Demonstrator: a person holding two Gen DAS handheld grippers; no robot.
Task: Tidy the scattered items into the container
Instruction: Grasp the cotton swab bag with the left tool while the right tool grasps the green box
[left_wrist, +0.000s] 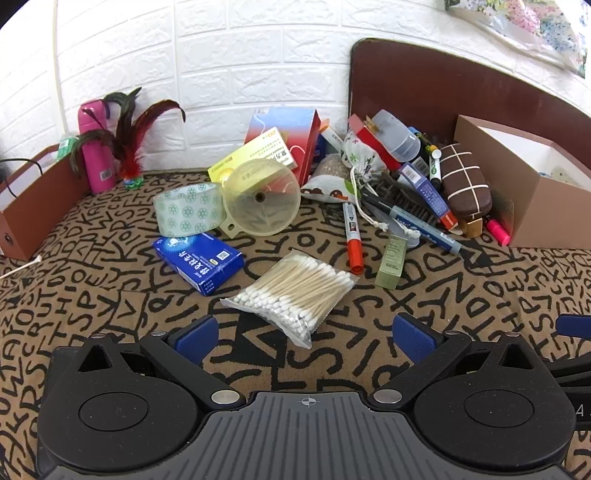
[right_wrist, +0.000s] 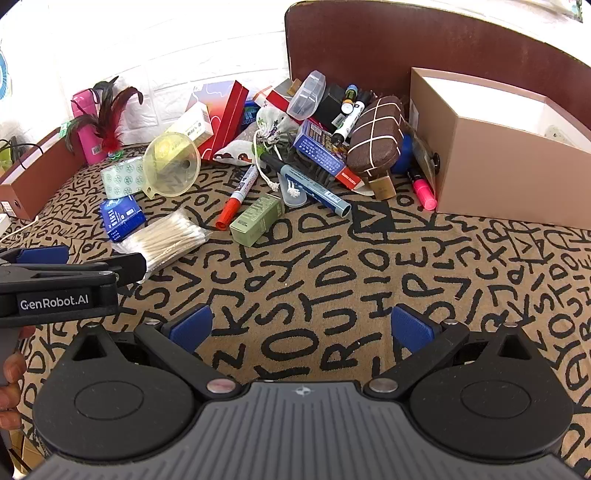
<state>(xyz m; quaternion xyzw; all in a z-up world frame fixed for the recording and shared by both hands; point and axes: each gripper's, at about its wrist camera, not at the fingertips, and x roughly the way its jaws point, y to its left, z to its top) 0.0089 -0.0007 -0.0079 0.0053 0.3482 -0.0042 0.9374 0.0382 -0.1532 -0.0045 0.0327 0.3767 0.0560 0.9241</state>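
Both grippers stand wide open and empty above the lettered cloth (right_wrist: 332, 258). The left gripper (left_wrist: 306, 332) hovers just short of the swab bag (left_wrist: 295, 291), with the blue box (left_wrist: 199, 260), tape (left_wrist: 188, 208) and funnel (left_wrist: 260, 195) beyond. The right gripper (right_wrist: 303, 328) faces bare cloth; the green box (right_wrist: 256, 219) and markers (right_wrist: 236, 197) lie farther off. The container (right_wrist: 498, 158) sits at the right, beside the pile.

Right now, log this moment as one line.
left tongs: open, empty | right tongs: open, empty | cotton swab bag: ahead of left tongs | box: untouched
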